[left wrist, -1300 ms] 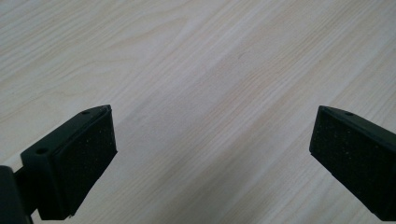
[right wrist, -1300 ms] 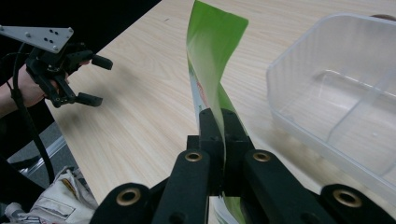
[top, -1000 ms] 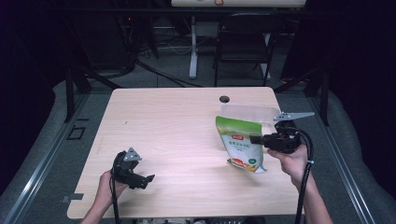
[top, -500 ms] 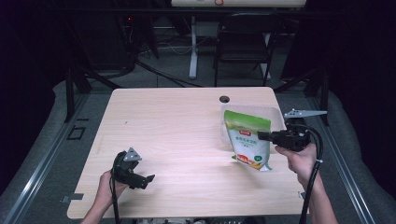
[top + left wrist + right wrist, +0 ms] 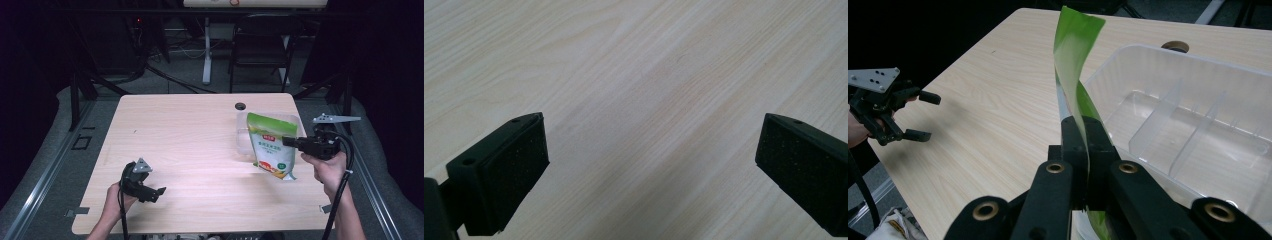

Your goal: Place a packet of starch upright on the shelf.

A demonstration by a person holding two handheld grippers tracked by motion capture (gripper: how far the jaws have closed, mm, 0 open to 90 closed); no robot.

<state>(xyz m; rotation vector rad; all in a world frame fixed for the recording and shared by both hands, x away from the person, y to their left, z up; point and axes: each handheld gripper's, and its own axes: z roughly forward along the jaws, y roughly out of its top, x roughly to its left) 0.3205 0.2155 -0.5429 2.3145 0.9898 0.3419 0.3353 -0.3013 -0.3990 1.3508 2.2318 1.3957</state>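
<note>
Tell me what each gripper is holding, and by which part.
The right gripper is clamped on the side edge of the green pouch, beside the clear plastic bin. The left gripper holds nothing; its jaws stand open over the table.

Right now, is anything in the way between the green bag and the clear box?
No, nothing visible. The right gripper pinches the green bag right beside the clear box, whose divided compartments look empty.

The high view looks down over the table (image 5: 200, 130); both gripper views sit close, sharing its wooden top.
</note>
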